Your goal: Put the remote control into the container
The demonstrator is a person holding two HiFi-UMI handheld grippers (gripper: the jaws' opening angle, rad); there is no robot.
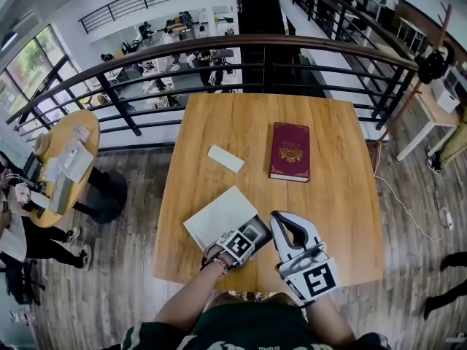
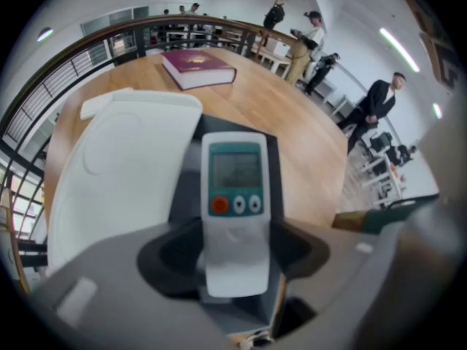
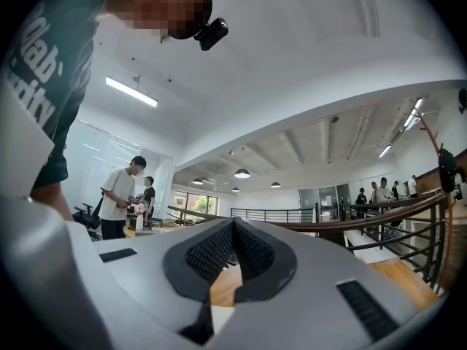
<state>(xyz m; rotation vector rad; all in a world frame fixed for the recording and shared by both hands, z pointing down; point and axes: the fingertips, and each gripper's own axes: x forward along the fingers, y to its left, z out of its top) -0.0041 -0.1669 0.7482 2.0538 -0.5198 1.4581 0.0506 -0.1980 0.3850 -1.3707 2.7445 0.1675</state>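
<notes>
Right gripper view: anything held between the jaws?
No: the grey right gripper has its black-padded jaws closed together, nothing between them.

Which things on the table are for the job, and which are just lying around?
For the job:
- remote control, gripped in the left gripper
- white container, right next to that gripper

Just lying about:
- red book, farther back on the table
- small white flat piece beside the book; I cannot tell what it is
</notes>
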